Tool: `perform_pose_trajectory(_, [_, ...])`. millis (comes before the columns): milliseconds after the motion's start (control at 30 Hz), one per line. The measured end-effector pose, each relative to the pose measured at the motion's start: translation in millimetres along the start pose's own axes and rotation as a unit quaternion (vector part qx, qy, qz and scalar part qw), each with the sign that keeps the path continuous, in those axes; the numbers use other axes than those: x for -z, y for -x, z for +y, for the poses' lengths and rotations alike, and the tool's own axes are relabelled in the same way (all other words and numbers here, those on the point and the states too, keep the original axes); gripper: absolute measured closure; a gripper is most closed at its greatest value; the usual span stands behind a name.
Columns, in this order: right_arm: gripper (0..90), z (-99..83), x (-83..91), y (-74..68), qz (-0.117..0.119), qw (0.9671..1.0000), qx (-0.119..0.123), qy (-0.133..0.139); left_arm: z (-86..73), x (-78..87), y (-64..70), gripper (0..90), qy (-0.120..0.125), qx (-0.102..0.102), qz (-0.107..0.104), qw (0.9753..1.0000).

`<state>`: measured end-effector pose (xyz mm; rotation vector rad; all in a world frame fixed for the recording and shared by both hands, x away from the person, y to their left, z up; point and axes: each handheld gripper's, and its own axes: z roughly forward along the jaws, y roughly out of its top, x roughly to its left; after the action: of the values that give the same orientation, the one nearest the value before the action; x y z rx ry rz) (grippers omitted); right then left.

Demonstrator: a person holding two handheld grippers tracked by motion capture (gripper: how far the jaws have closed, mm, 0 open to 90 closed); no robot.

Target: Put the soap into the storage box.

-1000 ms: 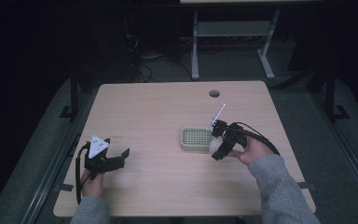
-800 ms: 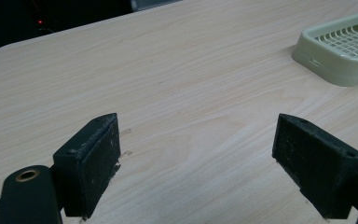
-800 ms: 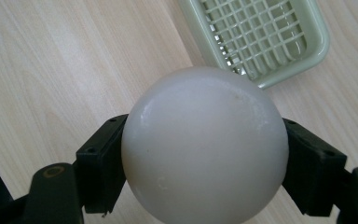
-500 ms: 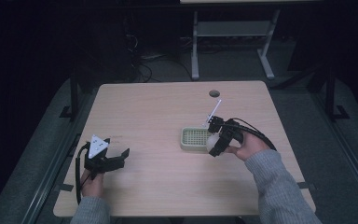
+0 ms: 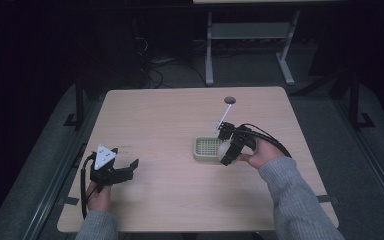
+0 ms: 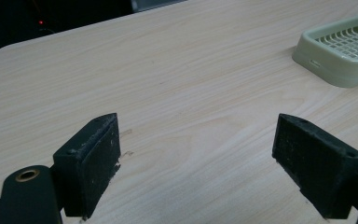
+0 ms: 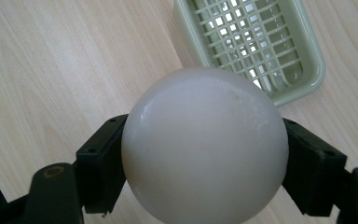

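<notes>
A pale green slotted tray [image 5: 206, 149] lies right of the table's middle; it appears in the left gripper view as the tray [image 6: 342, 45] at the far right and in the right gripper view as the tray [image 7: 261, 44] just beyond the jaws. My right gripper [image 5: 227, 152] is shut on a white ball [image 7: 205, 144], held at the tray's near right corner and a little above the wood. The ball [image 5: 224, 151] shows as a pale spot in the high view. My left gripper [image 6: 212, 163] stands open over bare wood at the front left, also seen as the left gripper [image 5: 125, 170].
The wooden table [image 5: 165, 120] has a round cable hole [image 5: 229, 100] near its far edge. A thin white stick [image 5: 223, 116] rises from the right gripper. Dark floor, a table frame [image 5: 250, 35] and cables lie beyond the far edge.
The right gripper with the ball has tilted and drawn slightly toward the person, lowering at the tray's near right corner. The left gripper has stayed put.
</notes>
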<state>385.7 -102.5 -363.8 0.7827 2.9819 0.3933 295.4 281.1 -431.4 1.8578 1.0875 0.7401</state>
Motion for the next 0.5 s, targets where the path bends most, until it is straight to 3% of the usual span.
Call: perform_pose_trajectory(500, [23.6, 19.0, 3.9, 2.1, 0.0, 0.9999, 0.012, 0.0, 0.0, 0.3, -0.2, 14.9, 0.001, 0.002, 0.001, 1.0])
